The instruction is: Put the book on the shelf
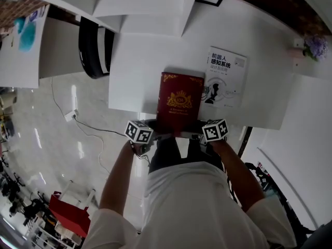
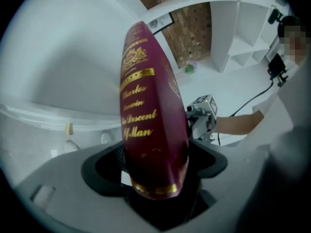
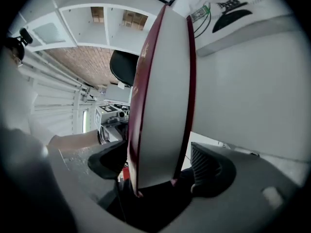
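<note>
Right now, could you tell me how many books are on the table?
2: a red book at the near edge, and a white book just right of it. Others may be hidden.

Book (image 1: 180, 104): deep red cover with a gold emblem, gold lettering and gold bands on the spine, white page edges; table (image 1: 135, 71) white; second book (image 1: 225, 78) white with black print and a black drawing; left gripper (image 1: 154, 135) and right gripper (image 1: 201, 135) carry black-and-white square markers; shirt (image 1: 197, 201) white; brick wall (image 2: 194, 28) reddish-brown.
</note>
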`<action>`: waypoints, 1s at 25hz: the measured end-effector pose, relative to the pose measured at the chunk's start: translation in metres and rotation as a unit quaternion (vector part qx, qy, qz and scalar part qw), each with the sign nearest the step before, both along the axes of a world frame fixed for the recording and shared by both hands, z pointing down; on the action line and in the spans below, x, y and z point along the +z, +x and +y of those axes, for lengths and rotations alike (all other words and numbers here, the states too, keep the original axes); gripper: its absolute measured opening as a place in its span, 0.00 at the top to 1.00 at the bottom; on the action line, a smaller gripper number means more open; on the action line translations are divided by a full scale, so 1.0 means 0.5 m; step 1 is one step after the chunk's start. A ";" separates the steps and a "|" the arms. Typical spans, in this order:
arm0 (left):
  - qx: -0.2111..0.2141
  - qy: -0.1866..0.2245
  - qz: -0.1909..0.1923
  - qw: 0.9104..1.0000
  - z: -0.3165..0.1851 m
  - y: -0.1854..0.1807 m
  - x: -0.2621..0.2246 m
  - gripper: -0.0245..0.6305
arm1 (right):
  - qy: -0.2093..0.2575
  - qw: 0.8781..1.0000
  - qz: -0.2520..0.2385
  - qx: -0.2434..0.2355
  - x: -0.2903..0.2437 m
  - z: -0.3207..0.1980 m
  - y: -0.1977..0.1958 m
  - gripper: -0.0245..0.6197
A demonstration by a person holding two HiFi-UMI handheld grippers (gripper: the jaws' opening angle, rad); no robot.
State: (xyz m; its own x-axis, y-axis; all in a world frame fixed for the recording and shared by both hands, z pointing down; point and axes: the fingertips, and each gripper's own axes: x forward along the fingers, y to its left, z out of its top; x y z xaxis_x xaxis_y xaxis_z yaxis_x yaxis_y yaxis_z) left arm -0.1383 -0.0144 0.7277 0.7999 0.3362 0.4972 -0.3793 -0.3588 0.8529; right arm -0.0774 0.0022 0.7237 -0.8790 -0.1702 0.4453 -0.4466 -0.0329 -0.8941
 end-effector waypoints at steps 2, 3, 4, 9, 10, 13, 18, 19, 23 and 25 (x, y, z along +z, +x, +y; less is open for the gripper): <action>0.007 0.003 0.002 1.000 0.001 0.007 -0.002 0.34 | 0.002 1.000 -0.007 0.003 -0.003 -0.006 -0.003 0.42; 0.008 0.004 0.003 1.000 -0.001 0.007 -0.004 0.33 | 0.001 1.000 -0.009 0.004 -0.005 -0.007 -0.004 0.42; 0.006 0.004 0.004 1.000 -0.002 0.007 -0.008 0.34 | 0.001 1.000 -0.012 0.005 -0.009 -0.009 -0.005 0.42; -0.001 0.010 0.011 1.000 -0.009 0.003 -0.039 0.34 | 0.020 1.000 -0.018 0.007 -0.042 -0.018 -0.007 0.44; 0.003 0.016 0.010 1.000 -0.011 0.002 -0.046 0.34 | 0.027 1.000 -0.013 0.003 -0.050 -0.021 -0.008 0.44; 0.014 0.036 0.008 0.999 -0.020 0.000 -0.079 0.34 | 0.045 0.999 0.000 -0.004 -0.081 -0.028 -0.010 0.44; 0.022 0.051 0.018 0.998 -0.038 0.001 -0.177 0.34 | 0.062 0.998 -0.001 0.011 -0.178 -0.041 -0.009 0.44; 0.023 0.054 0.020 0.998 -0.042 0.003 -0.199 0.34 | 0.064 0.998 -0.001 0.013 -0.200 -0.043 -0.007 0.44; 0.037 0.072 0.029 0.996 -0.055 0.013 -0.292 0.35 | 0.080 0.997 0.007 0.019 -0.296 -0.054 0.001 0.44; 0.040 0.079 0.036 0.995 -0.063 0.023 -0.345 0.35 | 0.094 0.995 0.015 0.021 -0.349 -0.061 0.010 0.44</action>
State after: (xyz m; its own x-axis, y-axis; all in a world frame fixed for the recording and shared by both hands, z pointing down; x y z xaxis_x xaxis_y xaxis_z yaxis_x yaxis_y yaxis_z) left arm -0.1269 -0.0461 0.5554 0.8092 0.3229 0.4908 -0.2832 -0.5175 0.8074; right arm -0.0724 -0.0284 0.5491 -0.8562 -0.2897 0.4278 -0.4746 0.1138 -0.8728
